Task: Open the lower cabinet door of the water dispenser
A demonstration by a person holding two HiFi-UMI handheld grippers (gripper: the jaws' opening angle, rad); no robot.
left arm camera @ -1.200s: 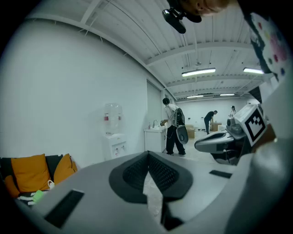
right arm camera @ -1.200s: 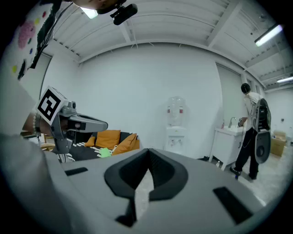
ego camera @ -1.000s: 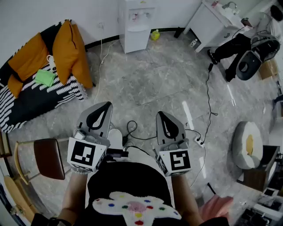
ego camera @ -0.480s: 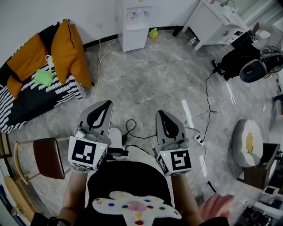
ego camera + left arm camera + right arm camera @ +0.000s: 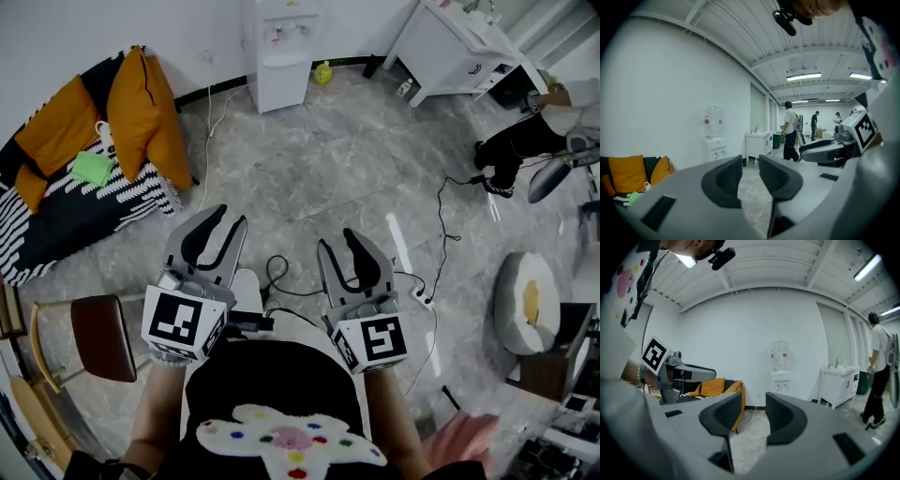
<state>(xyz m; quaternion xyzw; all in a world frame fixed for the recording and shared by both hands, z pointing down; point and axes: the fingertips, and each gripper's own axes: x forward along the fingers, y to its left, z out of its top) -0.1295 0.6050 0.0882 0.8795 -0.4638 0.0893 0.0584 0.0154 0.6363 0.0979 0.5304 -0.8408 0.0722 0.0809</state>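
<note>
We're in a big open workroom, part lab, part mock living space: grey stone-look floor (image 5: 347, 169), white walls, strip lights (image 5: 804, 76) on a beamed ceiling. There's a sofa (image 5: 56, 225) with orange cushions (image 5: 141, 103), a water dispenser (image 5: 281, 52), a white sink cabinet (image 5: 459, 47), loose cables (image 5: 441, 220), and people (image 5: 790, 133) standing far back.

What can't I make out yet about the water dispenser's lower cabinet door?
- Head view: the water dispenser is far off and small, its top cut by the upper edge; no door handle or seam shows.
- Left gripper view: the left tongs hide its lower part.
- Right gripper view: the right tongs hide its lower part.
- Both tongs' jaws have just been opening, with nothing between them.
</note>
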